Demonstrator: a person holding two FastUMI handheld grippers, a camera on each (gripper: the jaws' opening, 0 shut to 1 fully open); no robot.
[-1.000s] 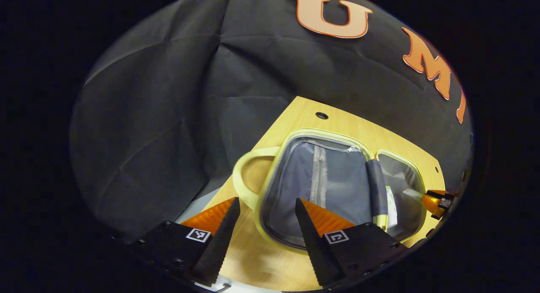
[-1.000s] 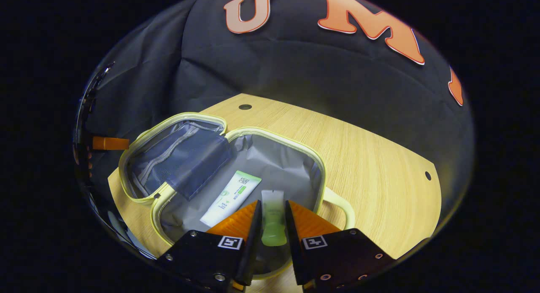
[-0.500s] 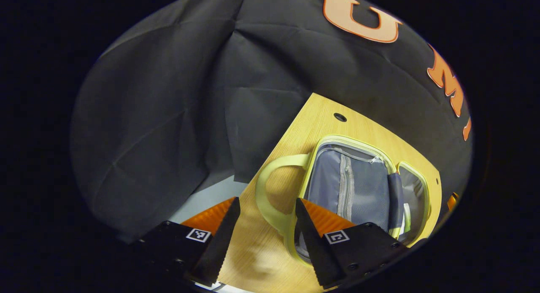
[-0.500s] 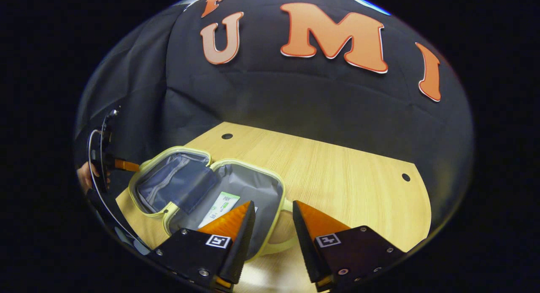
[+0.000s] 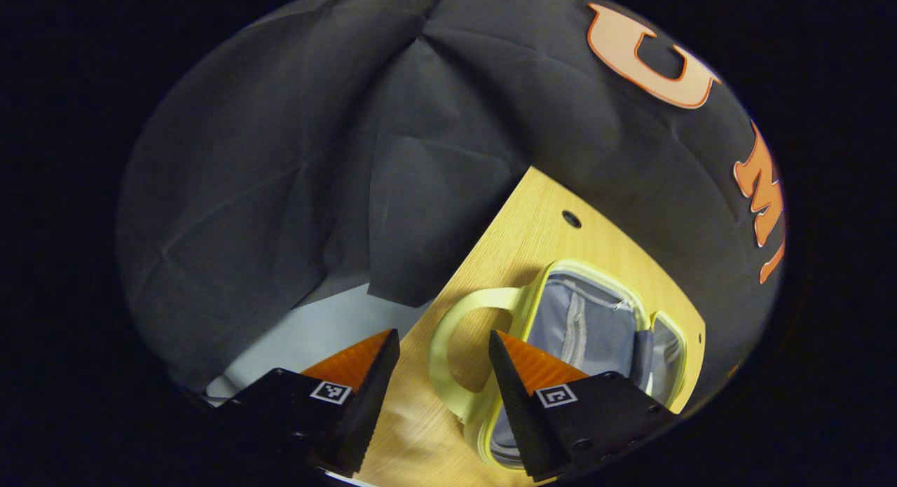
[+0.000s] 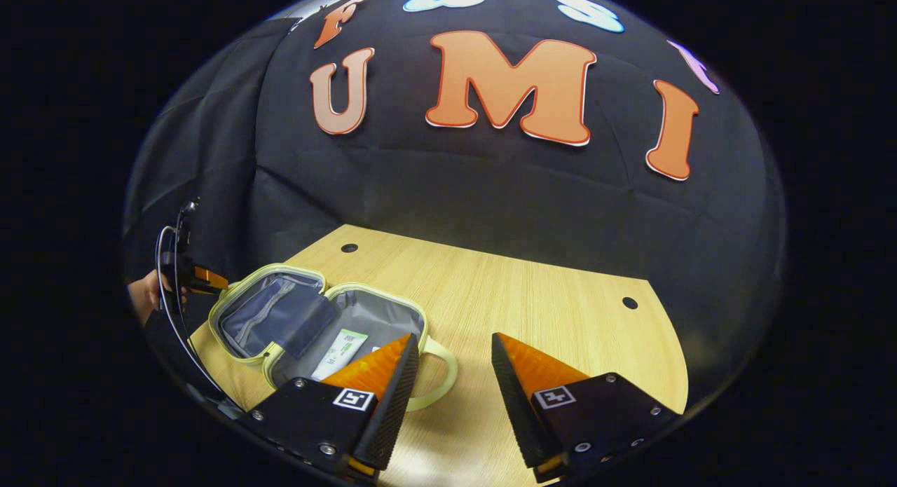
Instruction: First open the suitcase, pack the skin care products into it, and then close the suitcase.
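The pale yellow suitcase (image 6: 319,317) lies open flat on the wooden table (image 6: 532,298), grey lining up. A white and green tube (image 6: 340,350) lies in its right half, partly hidden behind my right gripper's left finger. My right gripper (image 6: 455,341) is open and empty, hovering just right of the case above its handle (image 6: 443,375). In the left gripper view the suitcase (image 5: 592,326) sits at the lower right, zip pocket showing. My left gripper (image 5: 441,338) is open over the case's handle loop (image 5: 448,347), holding nothing. Farther off, the left gripper (image 6: 203,278) hangs beyond the case's left edge.
A hand (image 6: 144,294) holds the left gripper at the table's left end. The table's (image 5: 518,221) edge runs diagonally, with pale floor (image 5: 308,329) below it. Small holes (image 6: 630,303) mark the tabletop, and bare wood stretches to the right of the case.
My right gripper opened, let go of the small green tube over the case and drew back to the right. My left gripper pulled back from the lid toward the handle, staying open.
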